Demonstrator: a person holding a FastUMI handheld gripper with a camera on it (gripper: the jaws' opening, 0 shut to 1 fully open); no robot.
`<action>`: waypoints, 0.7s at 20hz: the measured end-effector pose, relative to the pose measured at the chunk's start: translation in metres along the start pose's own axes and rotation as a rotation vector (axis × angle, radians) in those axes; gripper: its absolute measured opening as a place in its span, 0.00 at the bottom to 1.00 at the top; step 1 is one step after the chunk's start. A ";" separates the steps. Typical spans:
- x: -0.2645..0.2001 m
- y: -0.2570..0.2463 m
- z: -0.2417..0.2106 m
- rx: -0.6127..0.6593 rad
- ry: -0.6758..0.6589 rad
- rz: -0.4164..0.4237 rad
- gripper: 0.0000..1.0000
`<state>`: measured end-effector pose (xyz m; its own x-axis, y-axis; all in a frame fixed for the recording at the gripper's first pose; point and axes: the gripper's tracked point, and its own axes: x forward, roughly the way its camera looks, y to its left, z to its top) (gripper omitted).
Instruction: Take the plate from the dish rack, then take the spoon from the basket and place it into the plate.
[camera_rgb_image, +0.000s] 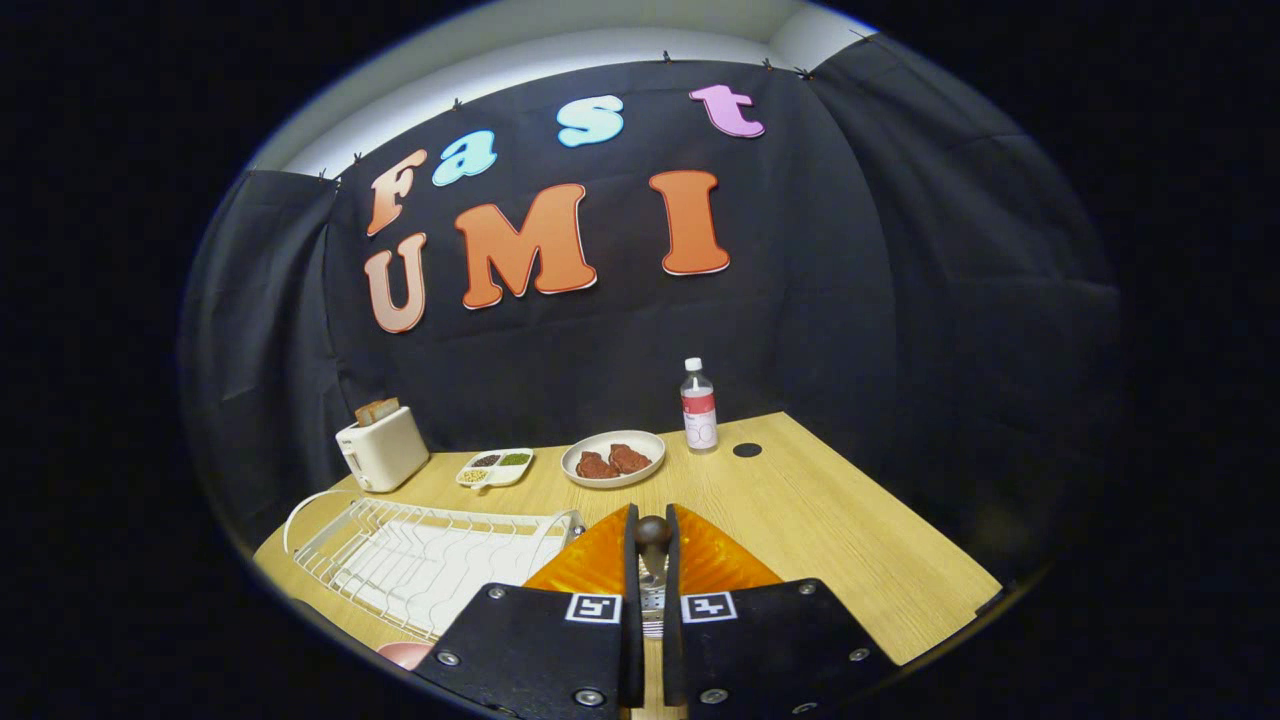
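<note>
Spoon handle, dark brown and round-ended, is standing up between the fingers of the hand-held gripper, which are closing together on it from either side. It is being carried above the orange ribbed plate, lying directly under the fingers on the pale wooden table, so the coming move is judged a short descent. White wire dish rack is sitting just left.
</note>
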<state>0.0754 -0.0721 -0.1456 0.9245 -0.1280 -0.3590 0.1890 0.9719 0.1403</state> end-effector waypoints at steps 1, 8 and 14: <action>-0.008 0.003 0.009 -0.001 -0.015 0.010 0.07; -0.059 0.043 0.043 -0.017 -0.061 0.115 0.07; -0.106 0.090 0.039 -0.031 -0.041 0.277 0.07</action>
<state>0.0074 0.0215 -0.0593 0.9524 0.1358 -0.2728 -0.0821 0.9765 0.1995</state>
